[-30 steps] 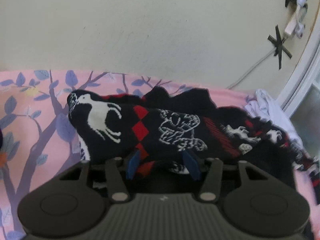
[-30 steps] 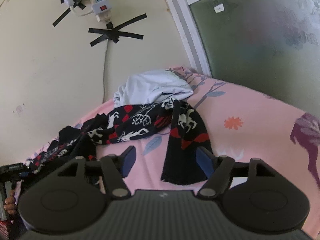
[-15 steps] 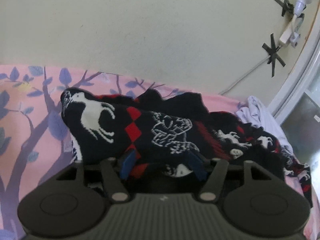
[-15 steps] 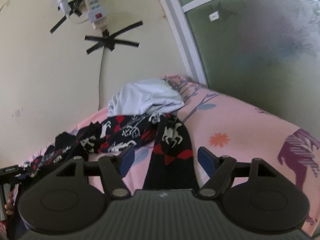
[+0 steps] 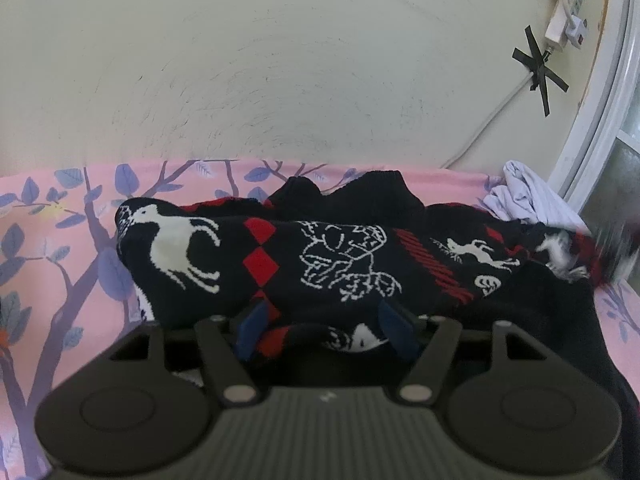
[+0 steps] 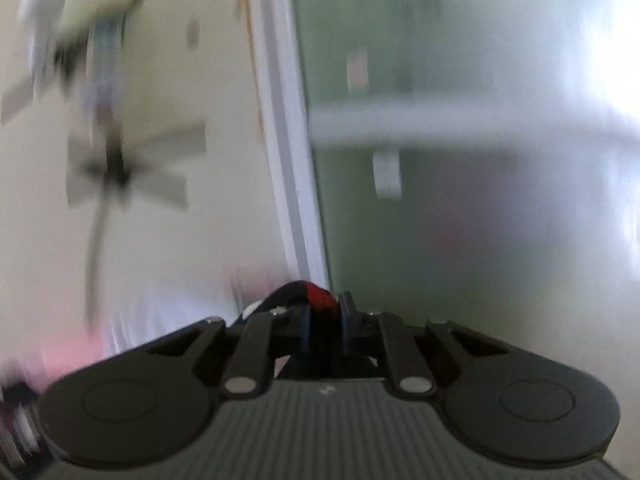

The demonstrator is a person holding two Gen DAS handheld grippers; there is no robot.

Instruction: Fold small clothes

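Observation:
A long black knit scarf (image 5: 344,264) with white animals and red diamonds lies bunched on the pink floral sheet (image 5: 60,240). My left gripper (image 5: 326,330) sits at the scarf's near edge with its blue fingers (image 5: 250,326) spread and cloth draped between and over them. In the blurred right wrist view my right gripper (image 6: 324,326) is shut on a black and red fold of the scarf (image 6: 316,298) and is raised, facing the wall and window. The scarf's far right end in the left wrist view is blurred.
A crumpled white garment (image 5: 528,200) lies at the back right by the window frame (image 5: 592,112). A cream wall (image 5: 300,72) stands just behind the bed, with a taped cable and power strip (image 5: 560,24). Frosted glass (image 6: 480,200) fills the right wrist view.
My right gripper closed on the scarf's end and swung up fast, so its view now faces wall and window. My left gripper stayed at the scarf, which shifted slightly.

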